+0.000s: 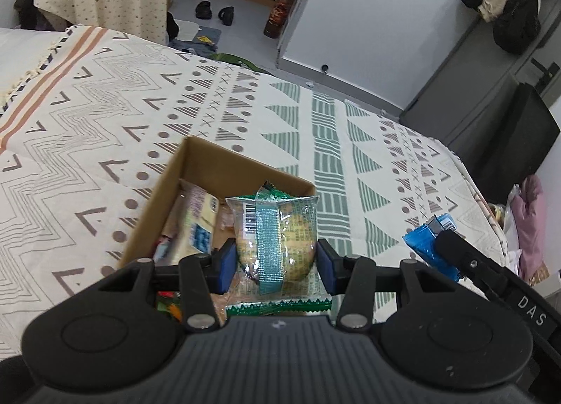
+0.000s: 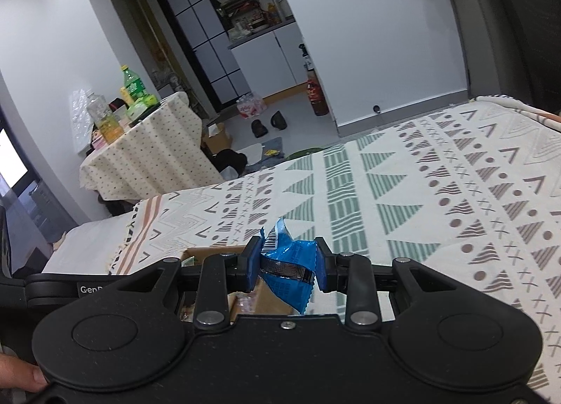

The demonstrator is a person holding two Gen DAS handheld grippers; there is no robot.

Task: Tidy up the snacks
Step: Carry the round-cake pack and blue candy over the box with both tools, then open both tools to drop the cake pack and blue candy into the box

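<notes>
Patterned bedspread (image 1: 105,130) covers the bed on which an open cardboard box (image 1: 196,172) sits; the left hand-held gripper (image 1: 273,264) pinches a green-edged clear snack packet (image 1: 273,228), its long axis toward 12 o'clock, held over the box's near end. Box contents: a pale yellow packet (image 1: 198,221) at 10 o'clock of that packet, plus other wrappers too hidden to name. Right hand-held gripper (image 2: 288,265) pinches a crumpled blue snack packet (image 2: 291,264) at 3 o'clock of the box, outside its wall, so the left load is judged nearer to release
</notes>
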